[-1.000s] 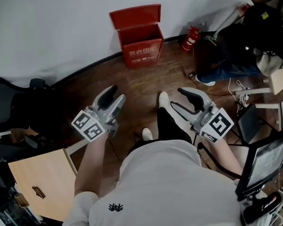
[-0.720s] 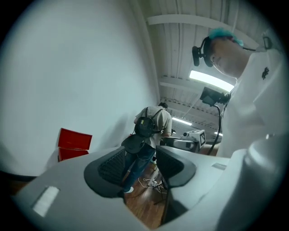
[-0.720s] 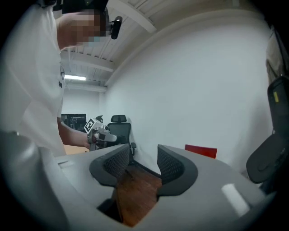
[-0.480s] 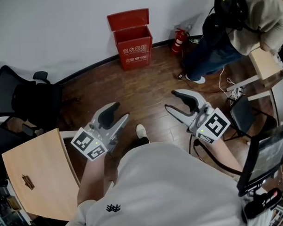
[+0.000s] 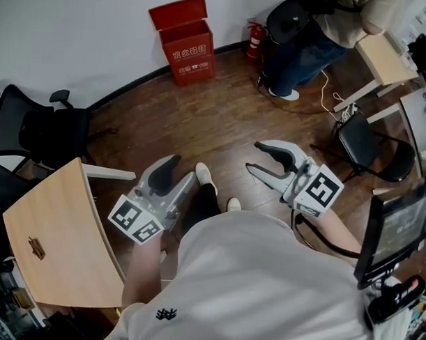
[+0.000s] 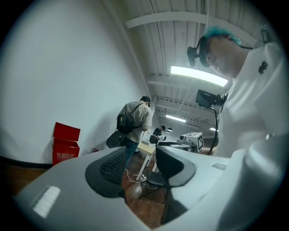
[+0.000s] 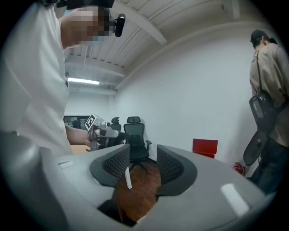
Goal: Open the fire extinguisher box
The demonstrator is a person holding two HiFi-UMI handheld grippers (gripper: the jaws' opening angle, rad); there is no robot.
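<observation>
The red fire extinguisher box (image 5: 186,41) stands on the wood floor against the white wall, far ahead, with its lid raised. A red extinguisher (image 5: 254,40) stands to its right. My left gripper (image 5: 177,177) is held low near my body, open and empty, far short of the box. My right gripper (image 5: 263,161) is likewise open with nothing between its jaws. The left gripper view shows the box (image 6: 65,144) small at the left beyond the gripper (image 6: 140,164). In the right gripper view the box (image 7: 204,147) sits by the wall past the gripper (image 7: 141,166).
Black office chairs (image 5: 37,130) stand at the left beside a light wooden table (image 5: 55,241). A person with a backpack (image 5: 312,19) stands right of the box near a wooden stool (image 5: 383,59). A black chair (image 5: 369,150) and a monitor (image 5: 396,229) are at the right.
The box now looks smaller and farther away, shifted left in the head view. The other person has walked in at the upper right. Both grippers stay open near my body.
</observation>
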